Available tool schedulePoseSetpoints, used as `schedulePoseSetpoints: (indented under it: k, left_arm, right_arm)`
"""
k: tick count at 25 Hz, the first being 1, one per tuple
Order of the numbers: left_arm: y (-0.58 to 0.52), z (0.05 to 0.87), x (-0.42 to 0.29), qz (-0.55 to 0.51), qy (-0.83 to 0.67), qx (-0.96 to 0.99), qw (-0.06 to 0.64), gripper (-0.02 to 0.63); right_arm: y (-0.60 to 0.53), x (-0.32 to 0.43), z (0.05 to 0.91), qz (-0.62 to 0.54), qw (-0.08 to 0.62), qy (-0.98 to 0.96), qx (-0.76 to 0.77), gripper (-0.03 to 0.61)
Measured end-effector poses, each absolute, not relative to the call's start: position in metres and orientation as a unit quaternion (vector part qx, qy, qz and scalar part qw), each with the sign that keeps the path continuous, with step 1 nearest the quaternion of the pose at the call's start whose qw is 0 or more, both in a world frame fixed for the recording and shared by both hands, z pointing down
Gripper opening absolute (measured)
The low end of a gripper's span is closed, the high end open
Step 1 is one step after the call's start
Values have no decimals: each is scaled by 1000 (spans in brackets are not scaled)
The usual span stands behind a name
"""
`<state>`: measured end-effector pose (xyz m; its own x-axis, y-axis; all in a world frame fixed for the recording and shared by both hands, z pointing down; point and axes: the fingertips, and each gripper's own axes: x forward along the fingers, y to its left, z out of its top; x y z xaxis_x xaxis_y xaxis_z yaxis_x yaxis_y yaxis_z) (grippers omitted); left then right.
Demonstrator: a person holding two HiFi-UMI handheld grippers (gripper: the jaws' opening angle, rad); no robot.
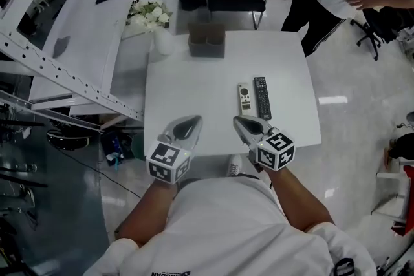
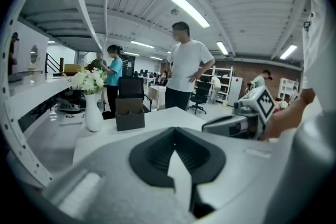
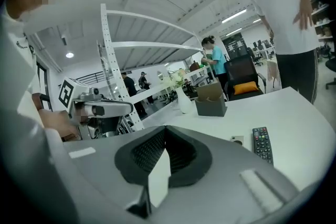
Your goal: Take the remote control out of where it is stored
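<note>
A: From the head view, where are the remotes?

B: Both are out. The white remote (image 1: 244, 99) and the black remote (image 1: 261, 97) lie flat, side by side, on the table (image 1: 174, 94), well to the near side of the brown holder (image 1: 206, 41). The left gripper (image 1: 191, 122) and right gripper (image 1: 240, 121) hover farther from the holder, on the person's side of the remotes.

A: And the left gripper view?

B: Its jaws are clenched on nothing. The holder stands far ahead, with a vase (image 2: 94, 113) just to its left.

A: The right gripper view?

B: Those jaws are pressed together too, and empty. The remotes lie ahead to the right, between the gripper and the holder.

A: So what's left to do?

B: I'd say the taking-out is done, though I can't tell if the holder is empty. To finish well, hold both grippers up and clear of the remotes, so nothing nudges them towards the table edge farthest from the holder.
</note>
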<state>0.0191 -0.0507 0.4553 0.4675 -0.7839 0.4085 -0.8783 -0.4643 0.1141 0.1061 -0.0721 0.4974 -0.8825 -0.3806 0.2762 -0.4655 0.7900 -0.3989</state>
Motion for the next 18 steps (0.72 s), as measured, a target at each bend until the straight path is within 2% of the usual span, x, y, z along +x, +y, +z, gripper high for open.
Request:
schedulePoseSetpoints:
  k: [18]
  left_arm:
    - [57,455,-49,129,-444,873,157,2]
  right_arm:
    - [39,42,497,238,95,-921,294,5]
